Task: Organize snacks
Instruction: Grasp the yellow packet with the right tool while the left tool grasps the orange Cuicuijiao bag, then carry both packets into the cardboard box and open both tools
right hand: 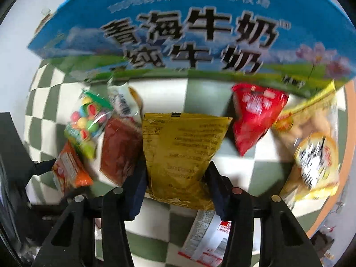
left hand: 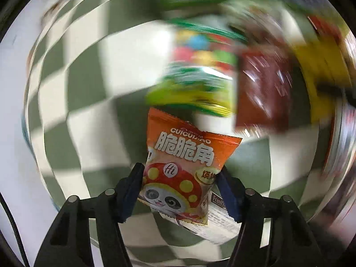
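The orange packet [left hand: 182, 166], a small puffed foil pouch with serrated end seals, a panda cartoon and white lettering, sits pinched between the blue-padded fingers of the left gripper [left hand: 180, 178], held above the green-and-white checkered cloth [left hand: 89, 122]; a white wrapper [left hand: 219, 220] shows just behind its lower edge, though whether it is held too or lies on the cloth I cannot tell. The right gripper [right hand: 176, 180] has its pads pressed against the sides of the yellow bag [right hand: 182, 155], a matte, crinkled pouch turned back-side up with fine print and a notched top seal. Judging from how things lie, the sorting looks to be at an early or middle stage: two snacks are in hand, while most others lie loose in a rough row in front of the milk box [right hand: 189, 33], a blue printed carton with bold black characters and a meadow picture. In that row, seen from the right wrist, are a clear candy bag [right hand: 87, 120] of glossy coloured balls, a brown pouch [right hand: 120, 149] with a shiny crinkled skin, a white pack [right hand: 126, 104], a red pouch [right hand: 253, 115] tapering downward, and a yellow biscuit bag [right hand: 311, 151] at the right. The left view is heavily motion-blurred beyond the packet, so nothing finer can be read there. No sorted group is plainly visible.
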Demonstrator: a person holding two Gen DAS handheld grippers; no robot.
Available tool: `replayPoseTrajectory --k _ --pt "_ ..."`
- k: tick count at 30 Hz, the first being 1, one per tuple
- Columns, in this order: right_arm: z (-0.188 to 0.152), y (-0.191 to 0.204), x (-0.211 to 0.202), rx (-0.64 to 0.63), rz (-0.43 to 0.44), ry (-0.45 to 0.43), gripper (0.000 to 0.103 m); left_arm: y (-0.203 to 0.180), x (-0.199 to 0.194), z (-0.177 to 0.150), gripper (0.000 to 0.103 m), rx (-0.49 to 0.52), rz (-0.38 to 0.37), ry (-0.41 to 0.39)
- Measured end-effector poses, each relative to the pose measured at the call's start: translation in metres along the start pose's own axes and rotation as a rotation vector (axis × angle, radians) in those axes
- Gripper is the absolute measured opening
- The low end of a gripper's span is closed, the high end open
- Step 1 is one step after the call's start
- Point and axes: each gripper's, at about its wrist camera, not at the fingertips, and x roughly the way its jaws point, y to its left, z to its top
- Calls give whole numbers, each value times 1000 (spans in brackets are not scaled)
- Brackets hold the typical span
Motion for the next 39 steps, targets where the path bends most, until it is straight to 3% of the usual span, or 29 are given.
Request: replayPoseTrajectory --k 3,6,11,16,20,24,31,39 --pt "-20 5 0 -9 39 15 52 37 10 -10 63 -237 -91 12" --pt "-42 9 9 -13 80 55 52 53 30 -16 63 -331 -183 58" --pt "-62 8 25 7 82 70 52 60 47 -14 63 -318 -202 78" --pt "-58 6 19 30 93 54 54 71 36 4 63 -343 -225 47" --pt "-57 5 13 19 83 30 50 87 16 -1 51 -342 -202 -15" --pt "-59 15 6 8 88 0 47 85 2 -2 49 -341 -185 -45" --pt "-62 9 -22 -2 137 -36 46 71 -39 -23 48 -337 -205 -98" --pt "-53 4 -91 5 245 -144 46 45 -149 -19 48 -266 -314 -267"
